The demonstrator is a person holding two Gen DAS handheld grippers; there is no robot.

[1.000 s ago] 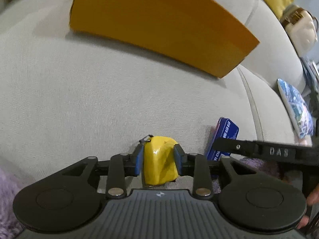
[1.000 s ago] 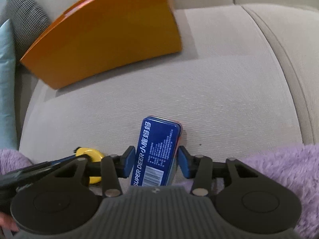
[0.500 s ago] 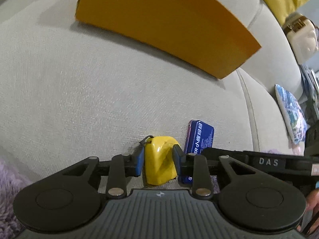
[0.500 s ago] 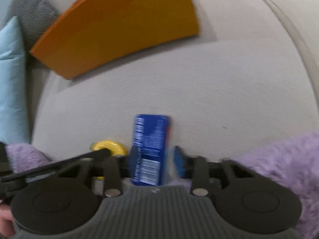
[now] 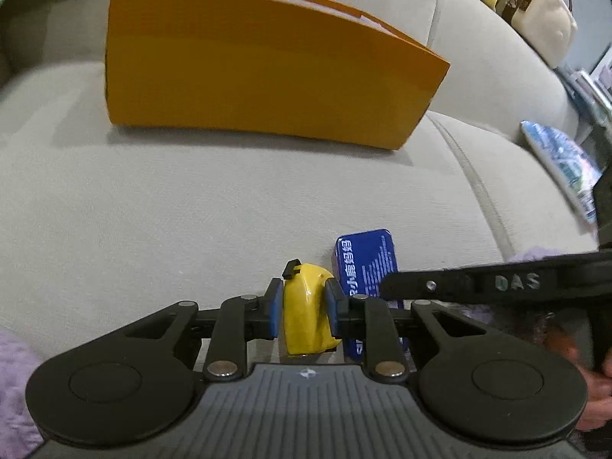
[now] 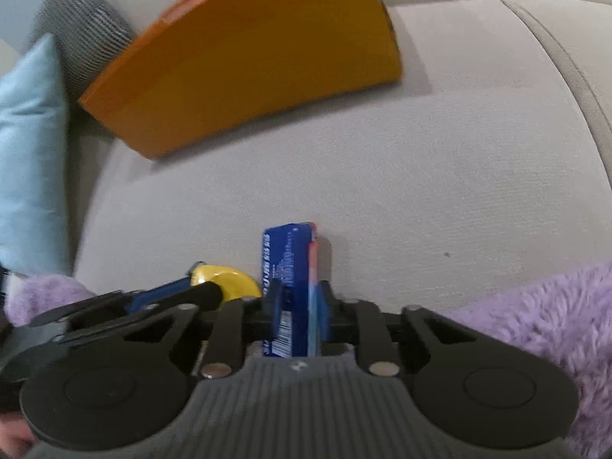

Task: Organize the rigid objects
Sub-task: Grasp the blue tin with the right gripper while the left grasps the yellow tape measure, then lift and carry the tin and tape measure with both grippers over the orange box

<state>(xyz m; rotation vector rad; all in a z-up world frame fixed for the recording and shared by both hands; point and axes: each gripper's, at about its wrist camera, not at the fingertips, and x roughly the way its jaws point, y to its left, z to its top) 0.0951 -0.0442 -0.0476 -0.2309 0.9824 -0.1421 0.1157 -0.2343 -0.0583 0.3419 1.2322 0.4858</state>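
My left gripper is shut on a yellow tape measure and holds it above the beige sofa seat. My right gripper is shut on a blue tin, held on edge. The tin also shows in the left wrist view, just right of the tape measure. The tape measure shows in the right wrist view, left of the tin. An orange box stands at the back of the seat, ahead of both grippers; it also shows in the right wrist view.
A purple fluffy blanket covers the sofa's near edge. A light blue cushion and a grey striped cushion lie at the left. A patterned blue cushion and a cream bag are at the right.
Both grippers have risen and tilted, so the orange box's top edge now shows. The right gripper closed on the blue tin and turned it on edge. The tape measure stays gripped.
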